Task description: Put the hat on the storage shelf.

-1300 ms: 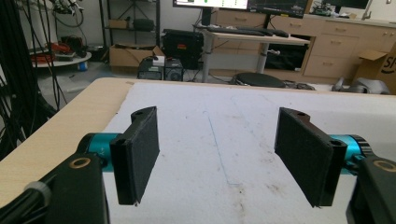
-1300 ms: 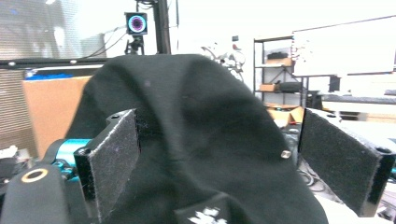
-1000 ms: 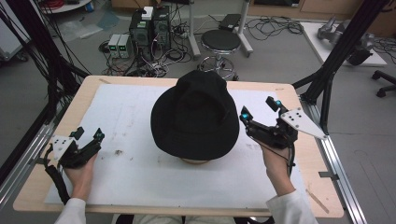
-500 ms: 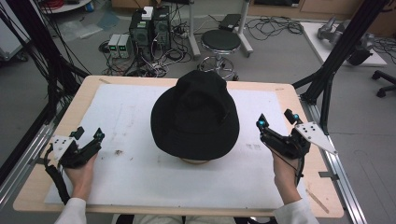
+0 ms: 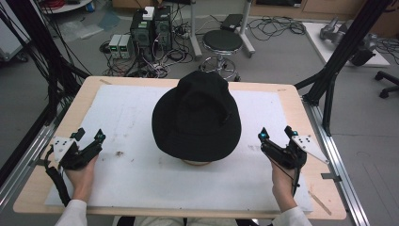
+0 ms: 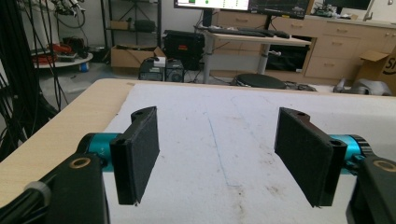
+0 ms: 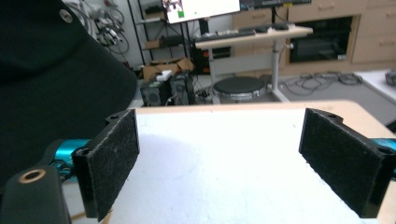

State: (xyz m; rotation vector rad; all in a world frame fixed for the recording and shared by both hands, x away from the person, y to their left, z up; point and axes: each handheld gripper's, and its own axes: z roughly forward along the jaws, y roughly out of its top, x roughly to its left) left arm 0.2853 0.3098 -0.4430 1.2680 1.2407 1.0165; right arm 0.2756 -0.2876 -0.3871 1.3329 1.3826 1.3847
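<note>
So the black bucket hat (image 5: 197,117) sat pretty much dead centre on the white mat (image 5: 127,117), brim down, with a bit of something tan-coloured (image 5: 196,163) poking out from under its near edge; couldn't tell what that was. The mat covered most of the wooden table (image 5: 51,160). The left gripper (image 5: 88,138) was over the mat's left edge, held in the person's left hand (image 5: 82,172), well apart from the hat. In the left gripper view its jaws were spread wide with nothing between them, just bare mat with a faint blue line and some smudges, and the fuzzy black pads (image 6: 140,154) faced each other across the gap. The right gripper (image 5: 276,134) was on the other side in the right hand (image 5: 282,181), near the hat's brim but not touching it, grey three-cornered plate (image 5: 308,145) sticking out to the right. Same deal there: jaws wide apart, holding nothing, and in the right gripper view the hat (image 7: 51,79) loomed big and dark at the upper left behind the left pad (image 7: 112,158). There was a small dark speck (image 5: 119,153) on the mat between the left gripper and the hat. Past the table's far edge stood a round black stool (image 5: 222,41) and some computer boxes (image 5: 150,23) in a mess of cables on the floor.
</note>
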